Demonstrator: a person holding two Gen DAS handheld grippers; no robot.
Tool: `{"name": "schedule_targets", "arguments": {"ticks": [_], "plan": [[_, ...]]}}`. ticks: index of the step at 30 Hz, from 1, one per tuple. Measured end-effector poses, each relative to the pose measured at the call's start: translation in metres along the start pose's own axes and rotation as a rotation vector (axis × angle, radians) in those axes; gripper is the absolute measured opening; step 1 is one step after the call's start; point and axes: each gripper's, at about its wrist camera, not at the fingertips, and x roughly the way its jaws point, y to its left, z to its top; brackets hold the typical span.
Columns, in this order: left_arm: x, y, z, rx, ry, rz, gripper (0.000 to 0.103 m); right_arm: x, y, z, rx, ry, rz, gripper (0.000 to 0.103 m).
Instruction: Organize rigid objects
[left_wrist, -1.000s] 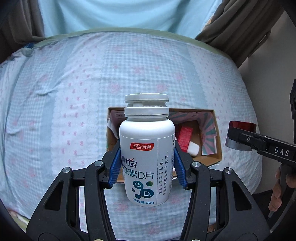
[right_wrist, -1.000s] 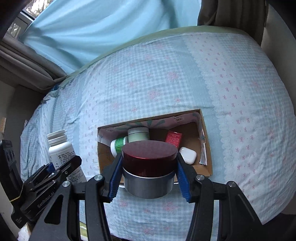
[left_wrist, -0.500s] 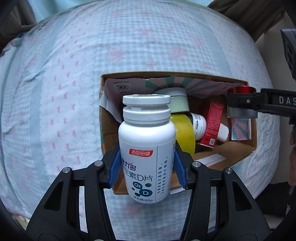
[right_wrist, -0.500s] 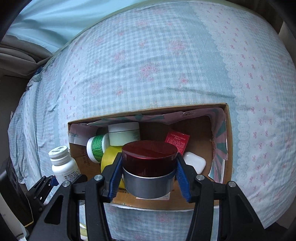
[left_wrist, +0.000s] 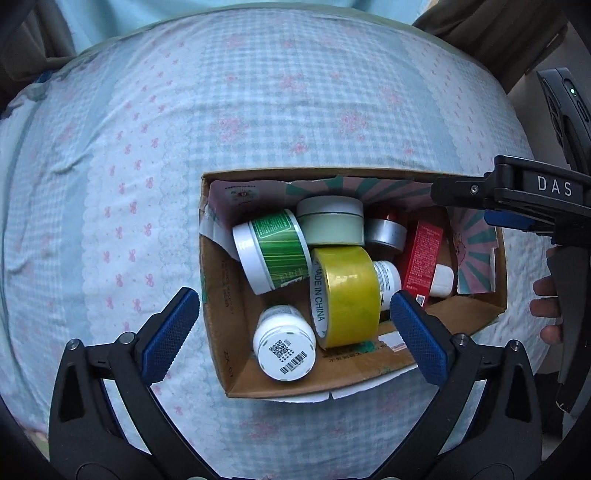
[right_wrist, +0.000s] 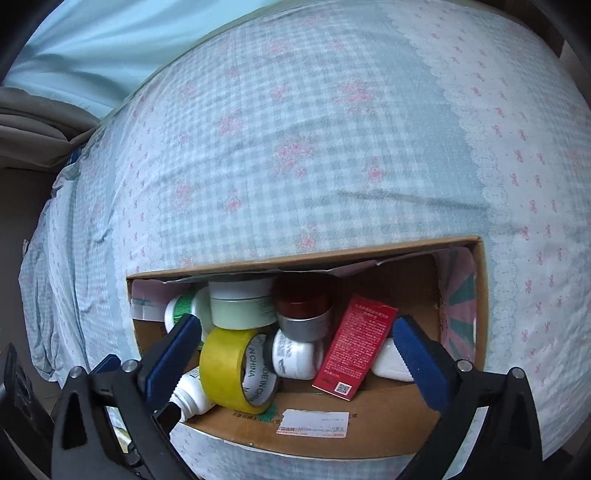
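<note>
Both things have been let go since before: the smooth white bottle (left_wrist: 284, 345) and the round red-lidded jar (right_wrist: 304, 312) now lie in the cardboard box (left_wrist: 218, 291) on the checked bed (left_wrist: 295, 110). The left gripper (left_wrist: 293, 325) and right gripper (right_wrist: 297, 349) are spread wide, holding nothing. Shiny yellow tape (left_wrist: 345, 295) sits between them.

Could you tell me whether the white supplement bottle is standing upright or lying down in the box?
Lying down: the white supplement bottle shows its barcoded base, resting inside the cardboard box.

a blue gingham bedsheet (left_wrist: 258, 110) with pink flowers fills the view; dark curtains (left_wrist: 491, 29) hang at one o'clock.
</note>
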Motion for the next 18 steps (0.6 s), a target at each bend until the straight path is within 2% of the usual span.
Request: {"name": "schedule_targets", "arguments": {"ticks": [3,8,18], "plan": [[-0.006,-0.001,-0.005,-0.007,-0.005,-0.005,0.103,-0.007,-0.006,-0.005,0.021,-0.016,-0.027,0.103],[-0.023,-0.002,-0.014,-0.004,-0.032,0.002,0.103,-0.023,-0.013,-0.016,0.062,-0.031,-0.005,0.103],[-0.118,-0.007,-0.020,0.033,-0.219,0.027,0.103,-0.091,-0.011,-0.057,0.050,-0.129,-0.010,0.103]]}}
